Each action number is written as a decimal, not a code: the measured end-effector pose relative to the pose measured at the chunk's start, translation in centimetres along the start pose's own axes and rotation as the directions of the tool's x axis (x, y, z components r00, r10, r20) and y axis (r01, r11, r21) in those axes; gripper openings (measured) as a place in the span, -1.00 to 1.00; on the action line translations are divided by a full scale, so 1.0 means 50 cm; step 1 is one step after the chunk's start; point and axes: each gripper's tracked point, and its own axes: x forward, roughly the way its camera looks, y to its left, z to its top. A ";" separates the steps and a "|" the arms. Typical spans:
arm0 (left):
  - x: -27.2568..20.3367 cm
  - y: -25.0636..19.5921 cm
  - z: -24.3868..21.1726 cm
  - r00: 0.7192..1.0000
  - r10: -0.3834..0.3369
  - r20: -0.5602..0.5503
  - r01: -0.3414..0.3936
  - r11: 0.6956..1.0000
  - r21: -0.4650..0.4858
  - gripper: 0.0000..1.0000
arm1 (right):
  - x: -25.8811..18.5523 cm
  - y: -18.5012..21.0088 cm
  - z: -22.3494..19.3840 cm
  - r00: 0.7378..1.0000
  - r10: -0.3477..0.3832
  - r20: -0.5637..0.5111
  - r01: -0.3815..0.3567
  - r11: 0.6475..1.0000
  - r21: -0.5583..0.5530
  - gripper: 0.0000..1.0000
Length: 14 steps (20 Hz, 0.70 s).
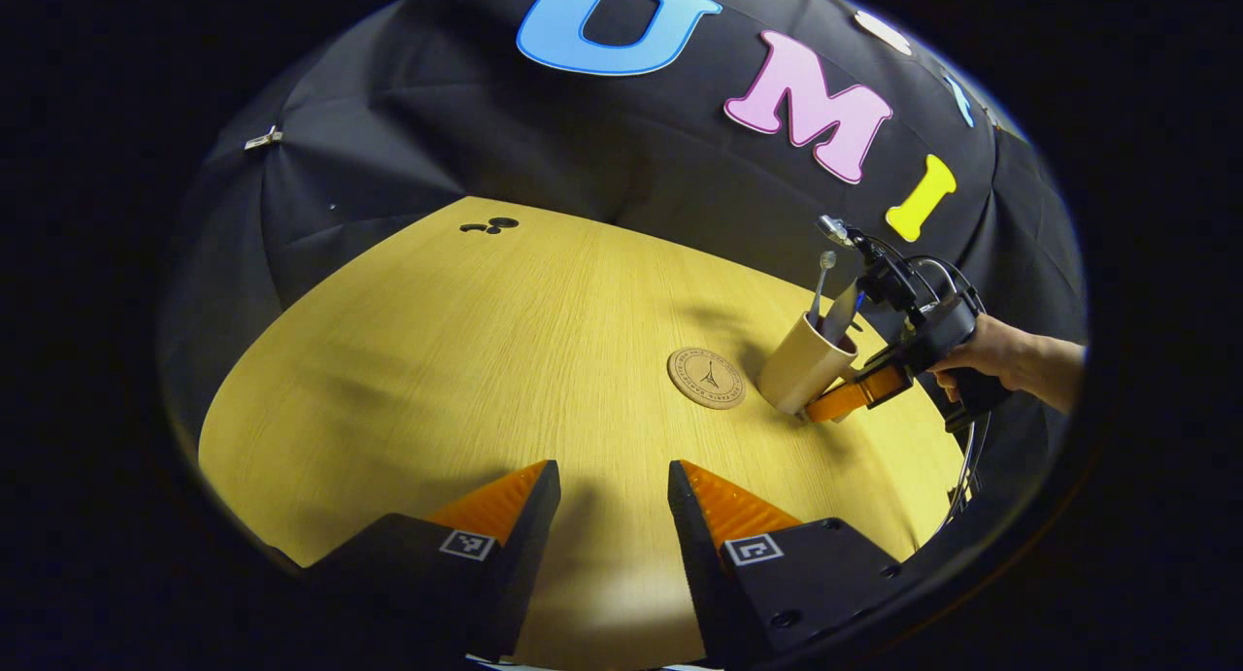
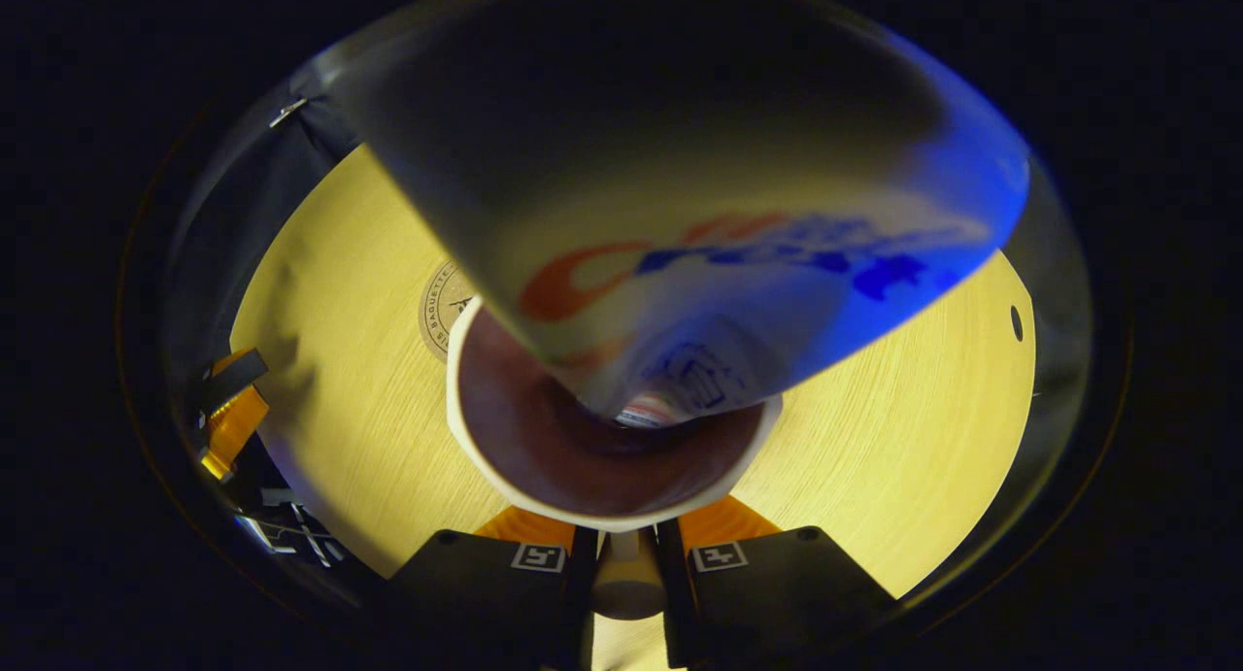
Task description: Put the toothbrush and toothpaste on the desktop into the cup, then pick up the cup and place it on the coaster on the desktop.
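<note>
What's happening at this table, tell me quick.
A person is working with two handheld grippers. The right gripper is clamped on the lower part of the cup, which is tilted beside the coaster, not on it. The toothbrush and toothpaste are already in the cup. The left gripper is open and holds nothing, above the table.

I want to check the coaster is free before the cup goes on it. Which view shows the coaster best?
The left gripper view: the whole round coaster lies bare on the table, just beside the cup. In the right gripper view just a sliver of the coaster peeks out behind the cup's rim and the toothpaste tube.
</note>
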 end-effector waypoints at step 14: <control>-0.015 0.008 0.002 1.000 0.018 0.010 -0.018 1.000 -0.003 0.41 | -0.013 0.065 0.045 0.997 0.047 0.060 -0.045 0.998 -0.043 -0.39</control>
